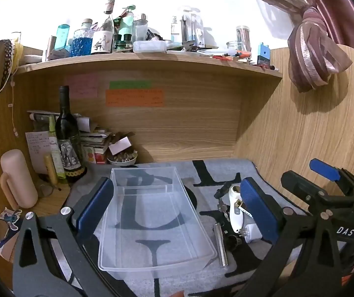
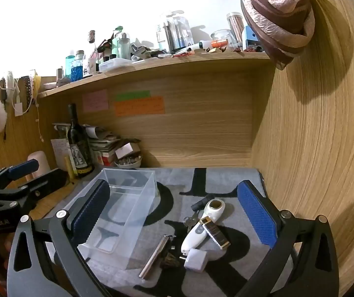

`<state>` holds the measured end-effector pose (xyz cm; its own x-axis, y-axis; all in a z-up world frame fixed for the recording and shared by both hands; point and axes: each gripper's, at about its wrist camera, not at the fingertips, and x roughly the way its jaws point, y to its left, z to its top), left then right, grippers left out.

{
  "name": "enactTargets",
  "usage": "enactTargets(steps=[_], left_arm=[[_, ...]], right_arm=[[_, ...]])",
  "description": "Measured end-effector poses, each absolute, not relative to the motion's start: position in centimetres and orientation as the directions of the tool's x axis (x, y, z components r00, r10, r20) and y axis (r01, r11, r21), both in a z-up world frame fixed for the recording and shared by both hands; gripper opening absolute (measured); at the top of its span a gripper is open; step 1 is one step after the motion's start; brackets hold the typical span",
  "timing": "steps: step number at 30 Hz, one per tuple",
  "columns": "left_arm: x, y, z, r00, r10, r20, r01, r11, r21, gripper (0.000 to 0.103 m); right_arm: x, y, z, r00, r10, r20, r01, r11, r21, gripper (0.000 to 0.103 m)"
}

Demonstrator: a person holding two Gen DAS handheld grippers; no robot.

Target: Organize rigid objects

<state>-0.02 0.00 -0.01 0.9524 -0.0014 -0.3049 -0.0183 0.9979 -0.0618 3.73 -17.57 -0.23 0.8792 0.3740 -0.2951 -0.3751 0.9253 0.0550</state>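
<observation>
Both grippers, left gripper (image 1: pixel 177 208) and right gripper (image 2: pixel 174 212), hover with jaws spread, holding nothing. Clear bin (image 1: pixel 152 212) sits empty on the lettered mat (image 2: pixel 201 180); pile beside it untouched: white handheld device (image 2: pixel 201 227), metal tube (image 2: pixel 155 256), white charger (image 2: pixel 195 259). Sorting hasn't begun, I'd say; next, a pick. "DAS" reads on the other gripper's frame.

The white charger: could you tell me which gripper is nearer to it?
Right. The right gripper frames the charger between open fingers; the left gripper is over the bin beside it.
</observation>
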Motion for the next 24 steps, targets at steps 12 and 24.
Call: enactTargets(steps=[12, 24], left_arm=[[0.24, -0.24, -0.46, 0.950, 0.001, -0.312, -0.021, 0.998, -0.059, 0.103], [0.52, 0.45, -1.00, 0.947, -0.007, -0.321, -0.018, 0.997, -0.076, 0.103]], right_arm=[[4.06, -17.39, 0.19, 0.875, 0.381, -0.299, -0.382, 0.922, 0.057, 0.103], [4.04, -16.86, -0.05, 0.871, 0.381, -0.310, -0.384, 0.922, 0.055, 0.103]])
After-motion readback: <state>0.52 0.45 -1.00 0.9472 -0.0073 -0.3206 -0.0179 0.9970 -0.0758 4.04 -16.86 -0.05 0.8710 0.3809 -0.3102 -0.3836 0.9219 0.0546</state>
